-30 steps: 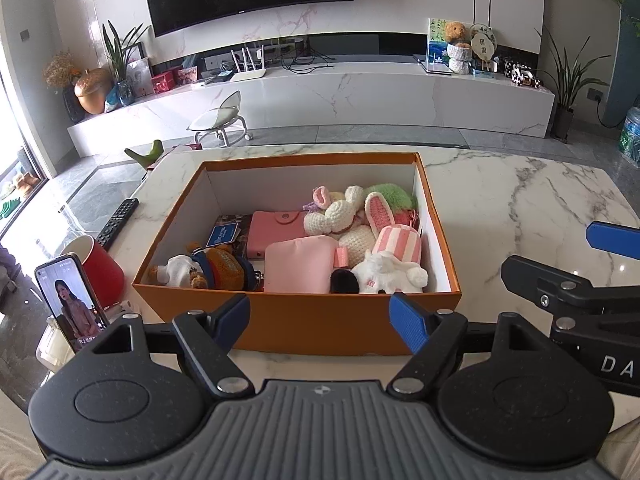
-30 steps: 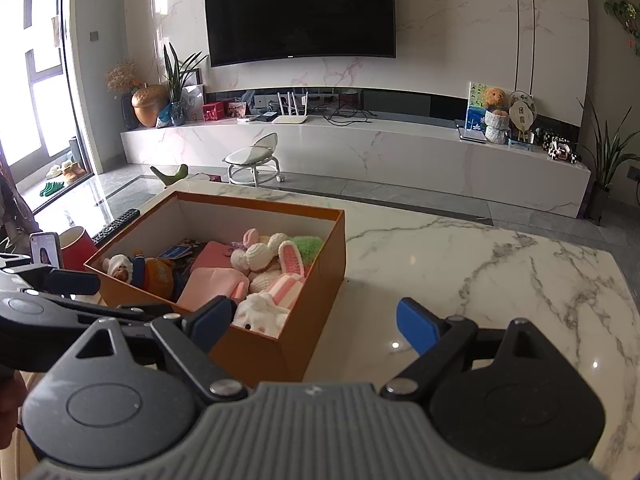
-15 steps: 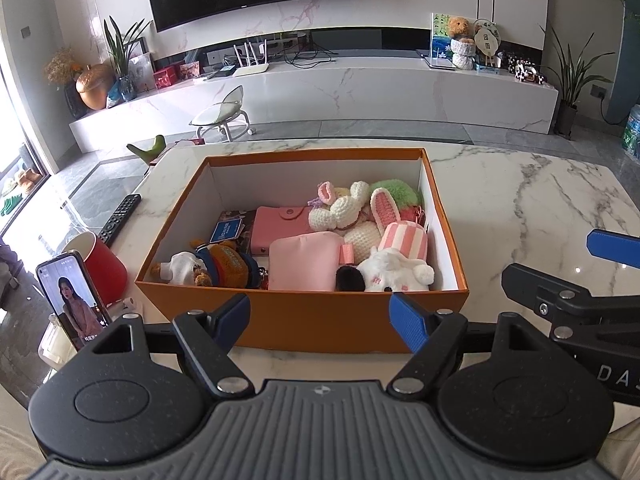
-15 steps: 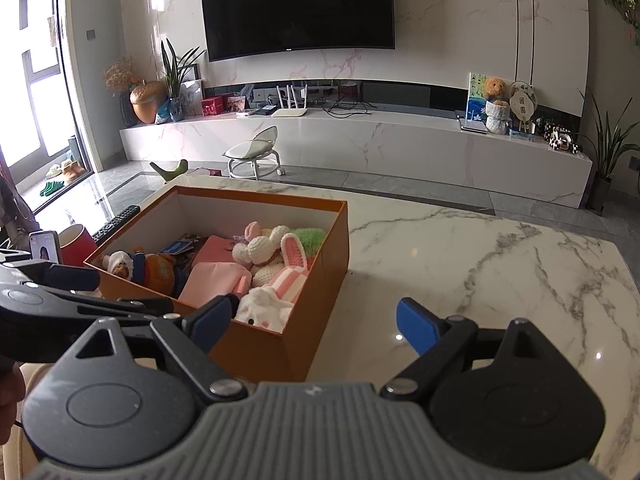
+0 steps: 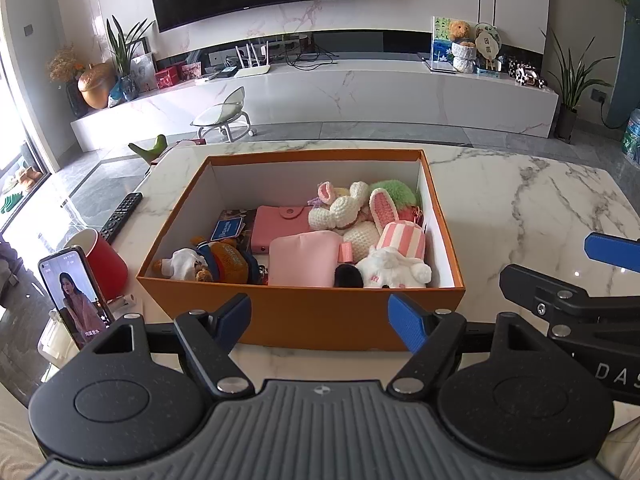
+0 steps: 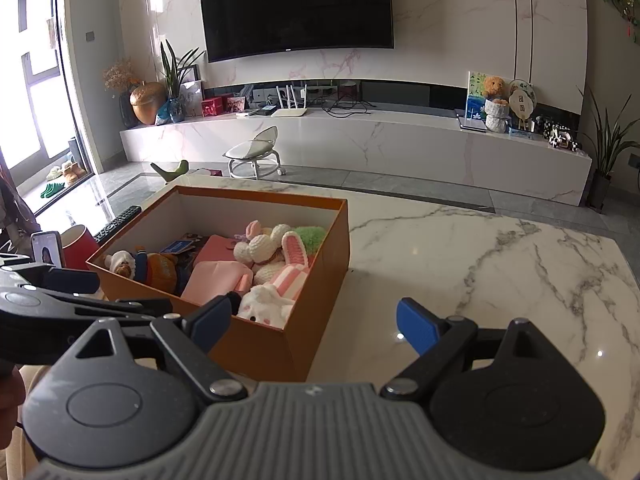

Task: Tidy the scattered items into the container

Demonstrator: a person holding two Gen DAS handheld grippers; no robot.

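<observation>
on a marble tabletop (image 5: 520, 200), an orange box (image 5: 304, 320) full of plush toys (image 5: 394, 266) sits just beyond the left gripper (image 5: 320, 318), its empty jaws apart, lately narrowing slightly; the right gripper (image 6: 316, 322) gapes empty beside it.

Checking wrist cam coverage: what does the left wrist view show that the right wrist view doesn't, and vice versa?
Left wrist only: the box's whole near wall, the full phone screen, and a water jug at the right edge.

Right wrist only: the balcony door on the left, and much more bare marble table right of the box.

Both: orange box filled with plush toys and pink pouches, red cup, remote, TV; both grippers' jaws open and empty.
</observation>
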